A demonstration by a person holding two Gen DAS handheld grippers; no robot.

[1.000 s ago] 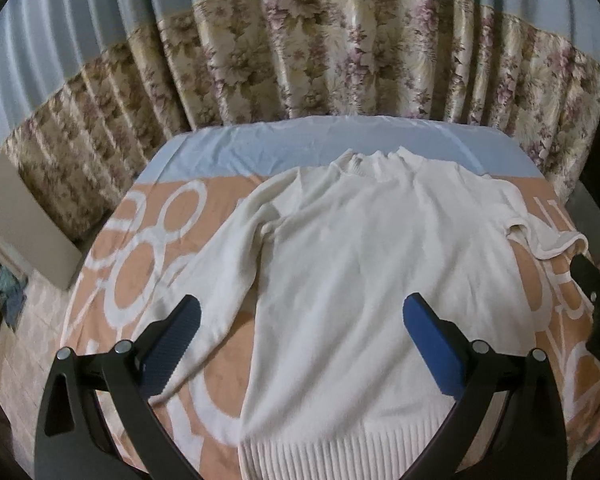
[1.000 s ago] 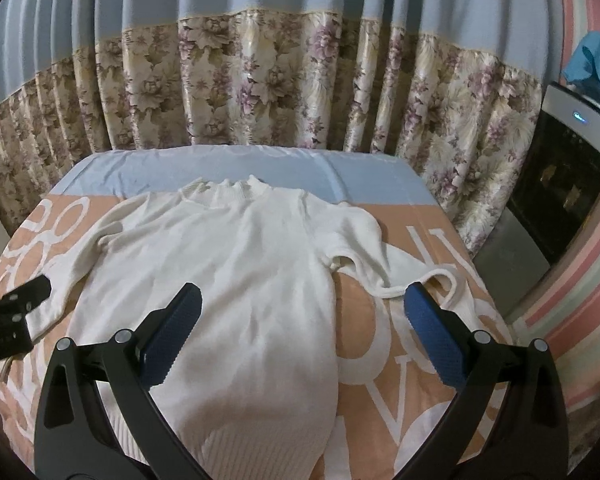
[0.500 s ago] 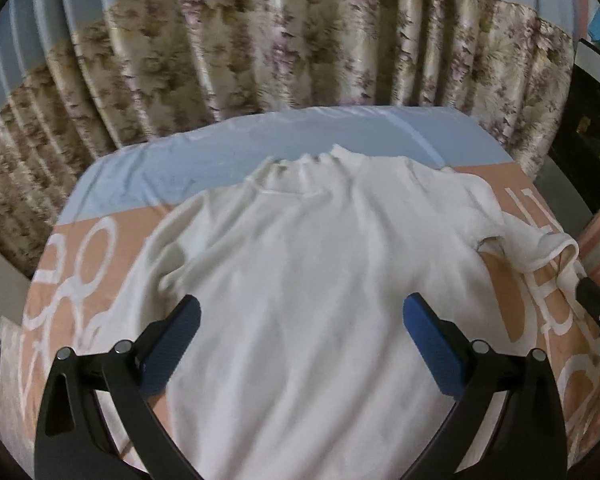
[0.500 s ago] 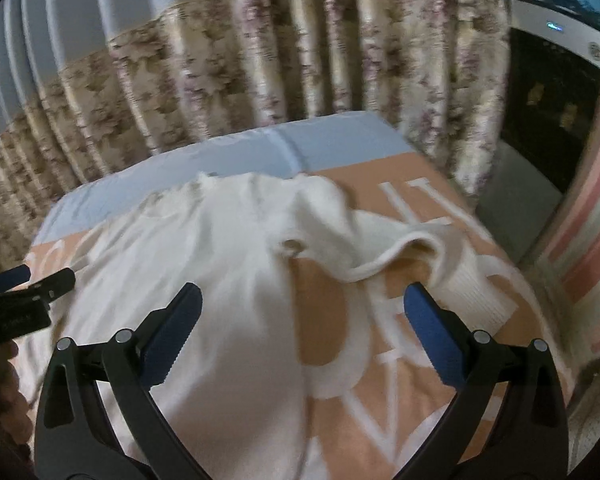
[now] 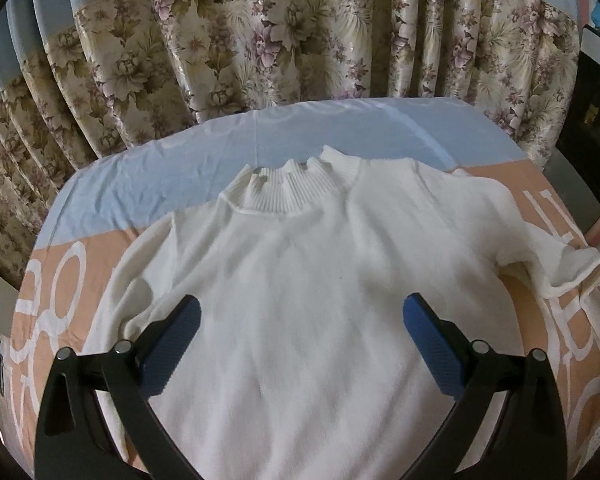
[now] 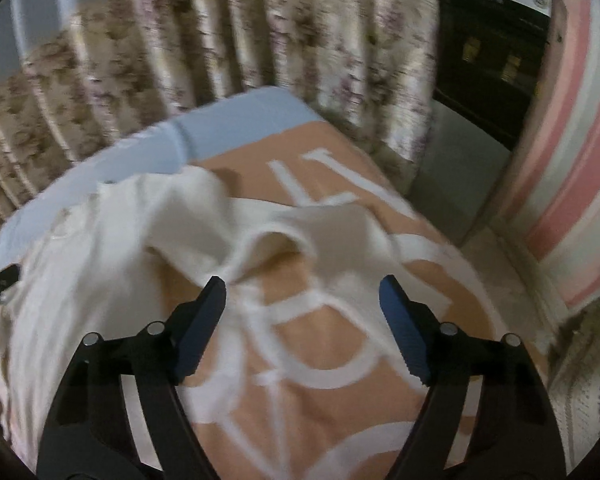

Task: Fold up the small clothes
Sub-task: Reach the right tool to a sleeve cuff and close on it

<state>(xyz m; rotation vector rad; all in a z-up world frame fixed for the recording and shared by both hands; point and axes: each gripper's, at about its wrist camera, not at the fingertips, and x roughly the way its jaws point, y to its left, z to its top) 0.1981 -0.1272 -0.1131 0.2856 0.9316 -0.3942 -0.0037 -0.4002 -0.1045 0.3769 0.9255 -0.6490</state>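
Sweater [image 5: 300,300]: flat, long axis running away from left gripper [image 5: 302,322], collar [image 5: 296,188] pointing farthest.
Left gripper: released, empty.
Right gripper [image 6: 302,300]: released, jaws just narrowed, sleeve [image 6: 312,236] just ahead.

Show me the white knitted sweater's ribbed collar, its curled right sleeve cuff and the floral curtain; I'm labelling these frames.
ribbed collar [image 5: 296,188], left wrist view: middle of the ribbing.
curled sleeve cuff [image 6: 276,240], right wrist view: raised hem edge.
floral curtain [image 5: 300,36], left wrist view: a central fold.
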